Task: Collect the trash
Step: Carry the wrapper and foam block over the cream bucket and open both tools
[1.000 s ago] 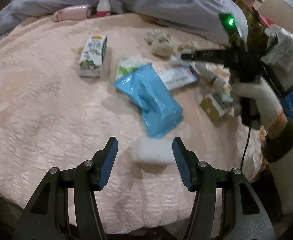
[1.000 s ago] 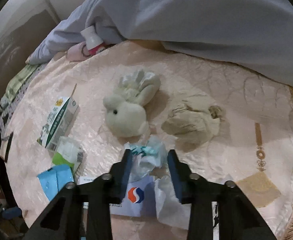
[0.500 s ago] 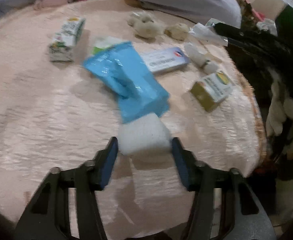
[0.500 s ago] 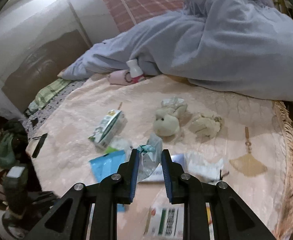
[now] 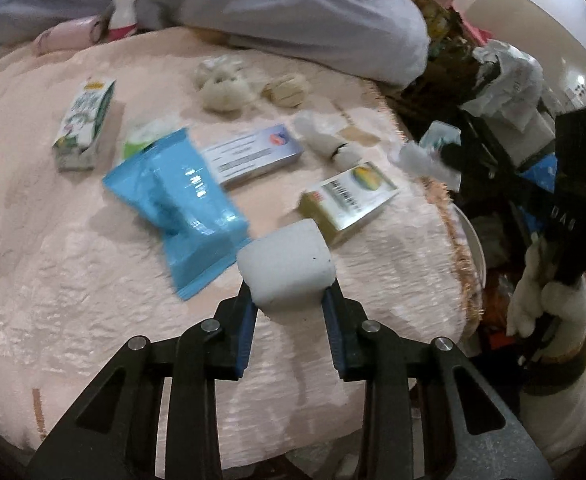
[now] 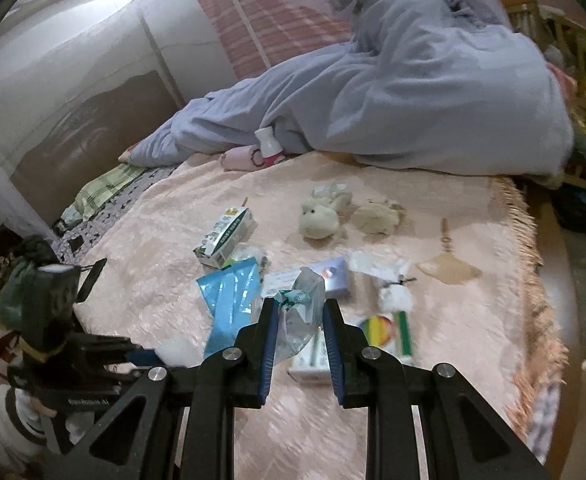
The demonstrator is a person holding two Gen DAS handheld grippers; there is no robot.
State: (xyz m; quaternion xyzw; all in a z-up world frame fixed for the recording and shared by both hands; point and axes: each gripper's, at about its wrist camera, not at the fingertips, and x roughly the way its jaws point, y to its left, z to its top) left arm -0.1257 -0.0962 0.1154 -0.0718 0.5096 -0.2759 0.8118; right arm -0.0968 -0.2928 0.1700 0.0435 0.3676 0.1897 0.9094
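Trash lies scattered on a pink bedspread (image 5: 53, 240). My left gripper (image 5: 289, 292) has its jaws closing on a white foam block (image 5: 285, 266); the blue pads press its sides and it hangs just above the cover. My right gripper (image 6: 299, 312) is shut on a crumpled clear plastic wrapper (image 6: 301, 292), held above the bed. In the left wrist view the wrapper (image 5: 417, 158) shows at the bed's right edge. On the cover lie a blue packet (image 5: 181, 200), a milk carton (image 5: 85, 124), a white and blue box (image 5: 253, 154) and a gold box (image 5: 349, 196).
A grey blanket (image 6: 413, 92) is heaped along the far side. Two beige plush toys (image 6: 319, 220) and a wad of tissue (image 5: 325, 142) lie mid-bed. A pink pouch and small bottle (image 6: 267, 146) sit by the blanket. Clutter (image 5: 505, 92) crowds the floor beyond the fringed right edge.
The left jaws have closed onto the foam block and raised it off the cover. The right gripper has pulled back and up from the bed, carrying the wrapper.
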